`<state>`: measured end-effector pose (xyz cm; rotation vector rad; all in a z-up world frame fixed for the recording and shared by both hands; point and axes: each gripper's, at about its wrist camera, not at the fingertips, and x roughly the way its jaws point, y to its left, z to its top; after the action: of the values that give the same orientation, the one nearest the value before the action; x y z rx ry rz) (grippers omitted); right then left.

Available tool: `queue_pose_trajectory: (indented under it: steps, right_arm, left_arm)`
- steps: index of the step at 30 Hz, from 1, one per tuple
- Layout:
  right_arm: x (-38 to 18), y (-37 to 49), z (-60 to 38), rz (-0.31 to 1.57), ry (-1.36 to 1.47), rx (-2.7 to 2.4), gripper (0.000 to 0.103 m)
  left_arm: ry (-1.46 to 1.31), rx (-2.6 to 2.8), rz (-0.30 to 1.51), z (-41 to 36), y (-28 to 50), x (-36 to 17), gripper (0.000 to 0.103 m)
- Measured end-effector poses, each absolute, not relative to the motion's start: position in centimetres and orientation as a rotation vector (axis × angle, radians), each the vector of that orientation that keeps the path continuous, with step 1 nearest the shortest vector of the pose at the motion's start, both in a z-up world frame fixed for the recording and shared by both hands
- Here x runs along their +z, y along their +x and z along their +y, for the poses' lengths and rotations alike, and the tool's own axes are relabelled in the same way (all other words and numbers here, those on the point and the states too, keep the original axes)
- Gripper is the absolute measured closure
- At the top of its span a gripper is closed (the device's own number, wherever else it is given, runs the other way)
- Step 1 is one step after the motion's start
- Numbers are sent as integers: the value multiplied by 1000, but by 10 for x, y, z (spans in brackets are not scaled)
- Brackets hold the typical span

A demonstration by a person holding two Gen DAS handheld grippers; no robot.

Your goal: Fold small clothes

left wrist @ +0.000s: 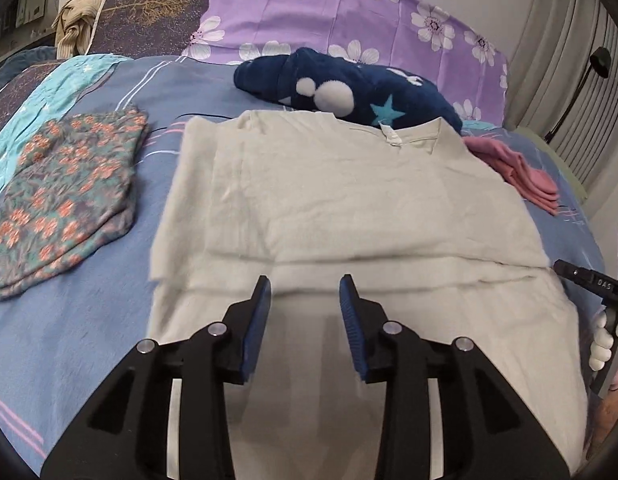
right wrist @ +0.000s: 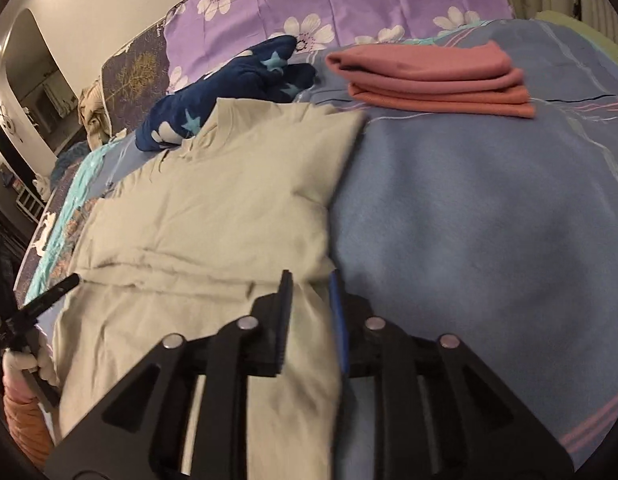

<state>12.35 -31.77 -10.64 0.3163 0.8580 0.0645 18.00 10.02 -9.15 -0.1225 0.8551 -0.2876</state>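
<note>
On the blue bedspread (left wrist: 109, 340) I see the cream shirt (left wrist: 349, 200) lying flat, partly folded, a blank white neck tag at its collar. My left gripper (left wrist: 305, 292) hovers over the shirt's near hem, jaws apart, nothing between them. My right gripper (right wrist: 309, 280) straddles the shirt's right edge, narrowly parted; grip unclear. "DAS" reads on the other tool. Right of the shirt, open blanket runs to the folded pink garment (right wrist: 433, 80); left, a floral cloth (left wrist: 65, 192).

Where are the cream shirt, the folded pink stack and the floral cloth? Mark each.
cream shirt (left wrist: 349, 200), left wrist view, middle of its body
folded pink stack (right wrist: 429, 80), right wrist view, top layer
floral cloth (left wrist: 65, 192), left wrist view, its centre
</note>
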Motion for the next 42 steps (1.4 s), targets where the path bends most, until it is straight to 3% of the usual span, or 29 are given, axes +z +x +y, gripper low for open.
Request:
queue_pose_trajectory:
  steps: [2,6,15,22,32,42]
  right_arm:
    - [-108,103,-326,865,343,63,80]
    - [-115,68,-332,884,409,86,80]
    - [-131,-8,-322,928,513,218,78]
    - [-137,-57,-325,924,581,241,78]
    - [-143,-120,-326,943,623,328,74]
    - [-139,-158,-307,1004,580,396,55]
  left_arm:
    - [-134,-281,854,114,163,-89,61]
    - [-99,-265,890,137,130,-93,42]
    - [-129,-359,954,174,55,-113,41]
    - [-310,-494,962,206,16,-122,41]
    - [-373,-669,984,210,-44,-128,41]
    - [-358,-687,982,208,-58,-130,41]
